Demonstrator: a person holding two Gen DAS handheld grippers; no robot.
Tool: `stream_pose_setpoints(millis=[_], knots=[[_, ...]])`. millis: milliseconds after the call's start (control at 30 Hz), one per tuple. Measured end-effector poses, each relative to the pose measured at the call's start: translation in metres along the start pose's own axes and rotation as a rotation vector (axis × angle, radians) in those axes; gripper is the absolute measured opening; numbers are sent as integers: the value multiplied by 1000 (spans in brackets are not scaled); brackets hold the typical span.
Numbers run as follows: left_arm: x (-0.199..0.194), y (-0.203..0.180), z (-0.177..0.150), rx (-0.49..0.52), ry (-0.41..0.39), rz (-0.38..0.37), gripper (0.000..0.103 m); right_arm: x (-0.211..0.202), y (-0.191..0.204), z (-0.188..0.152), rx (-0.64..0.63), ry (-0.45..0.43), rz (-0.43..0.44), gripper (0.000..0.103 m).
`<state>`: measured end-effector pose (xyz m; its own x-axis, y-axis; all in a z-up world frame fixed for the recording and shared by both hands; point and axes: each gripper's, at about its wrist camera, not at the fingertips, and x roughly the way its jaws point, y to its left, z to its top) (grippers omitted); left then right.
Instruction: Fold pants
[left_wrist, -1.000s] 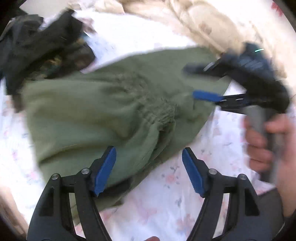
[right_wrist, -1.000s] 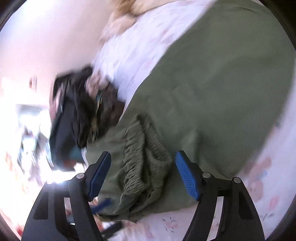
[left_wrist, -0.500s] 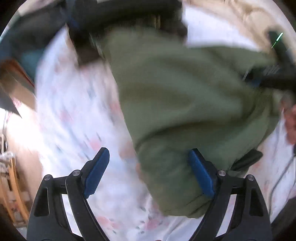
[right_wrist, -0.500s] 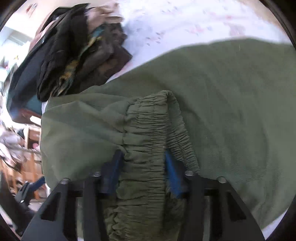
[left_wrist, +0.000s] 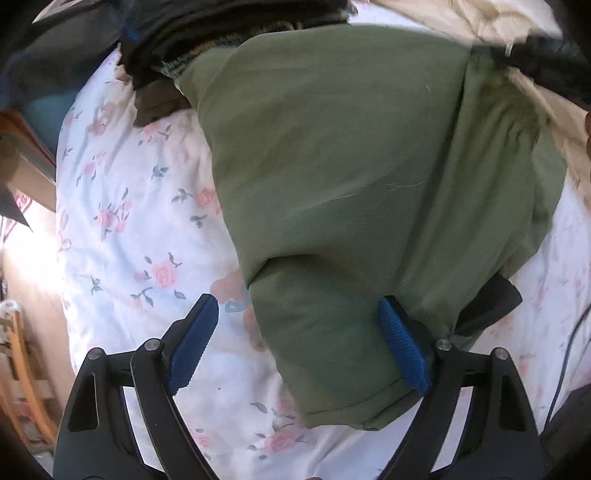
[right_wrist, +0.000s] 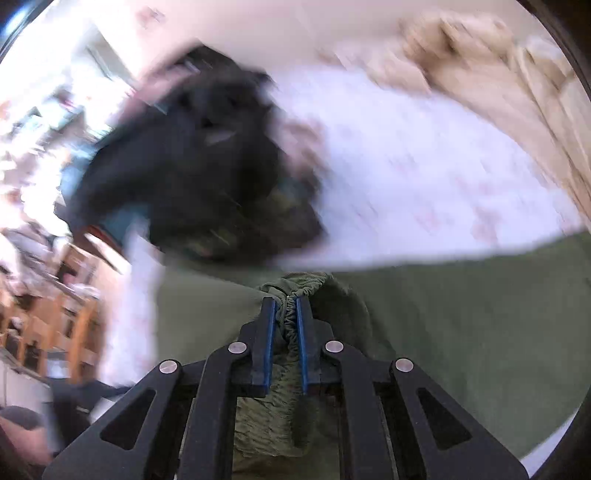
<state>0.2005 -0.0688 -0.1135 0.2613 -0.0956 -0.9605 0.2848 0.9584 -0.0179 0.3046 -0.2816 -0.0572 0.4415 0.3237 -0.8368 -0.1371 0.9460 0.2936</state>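
Pants (left_wrist: 351, 177) hem lies between our spread left gripper (left_wrist: 299, 343); our right gripper (right_wrist: 284, 314), jaws just closing, pinches the gathered waistband.

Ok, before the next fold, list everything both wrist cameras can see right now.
green pants: one, olive green, spread on the bed; gathered waistband pinched in the right gripper.
floral sheet: one, white with pink roses, under the pants.
dark clothes pile: one heap, black and patterned, past the pants' far edge.
beige bedding: one, cream, crumpled at the far side of the bed.
left gripper: black with blue pads, open, straddling the pants' near end.
right gripper: black with blue pads, its jaws just closing, shut on the waistband.
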Motion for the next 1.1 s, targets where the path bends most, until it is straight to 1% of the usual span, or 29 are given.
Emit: stream_pose_setpoints(millis=[33,67,100,133,167,233,300,367,433,467,533,600,633,667,700,733,767,867,900,933,967,1000,1033,1067,1100], knots=[[4,-1,0,-3,12,-4,86,25,-14,-12,4,93,-76,23],[7,-1,-1,-7,20,-9,86,34,-22,-17,4,137,-105,30],[7,-2,0,-10,28,-9,86,39,-30,-25,12,168,-108,33],[8,0,0,-11,28,-7,86,37,-40,-32,55,156,-65,39],[7,-1,1,-11,28,-3,86,31,-46,-33,88,137,-39,55],[7,-3,1,-11,27,1,86,16,-60,-33,179,71,-6,68],[8,-4,1,-12,27,4,86,8,-71,-24,233,28,25,70],[9,-2,-1,-14,29,5,86,12,-77,-13,250,37,7,70],[9,-4,-2,-16,30,5,86,26,-77,1,238,44,8,70],[9,-4,-2,-16,31,4,86,36,-75,4,228,61,6,70],[9,-3,-3,-19,33,0,86,62,-68,9,191,129,-14,70],[19,6,-4,-24,33,-3,86,80,-58,5,130,184,-21,30],[22,9,-5,-28,39,-3,86,80,-42,4,39,182,-70,18],[24,11,-7,-30,42,-5,86,78,-34,3,-11,163,-81,10],[24,12,-8,-34,46,-8,86,69,-23,2,-66,134,-71,4],[24,13,-9,-36,49,-10,86,57,-13,5,-110,93,-68,4],[24,13,-9,-39,49,-13,86,47,-11,9,-120,48,-76,3],[19,15,-8,-44,19,-36,86,25,-17,31,-93,-71,-113,3],[16,15,-8,-46,3,-49,86,22,-20,36,-92,-94,-132,3],[13,14,-6,-49,-12,-61,86,26,-22,41,-105,-99,-163,3],[11,14,-5,-50,-23,-71,86,35,-25,43,-117,-82,-190,3],[9,12,-4,-44,-27,-80,86,54,-34,42,-111,-18,-231,4],[11,11,-4,-38,-19,-75,86,69,-41,39,-83,40,-239,6],[15,10,-5,-34,3,-61,86,85,-51,32,-52,119,-242,13],[17,9,-5,-36,17,-60,86,91,-56,27,-50,149,-249,15]])
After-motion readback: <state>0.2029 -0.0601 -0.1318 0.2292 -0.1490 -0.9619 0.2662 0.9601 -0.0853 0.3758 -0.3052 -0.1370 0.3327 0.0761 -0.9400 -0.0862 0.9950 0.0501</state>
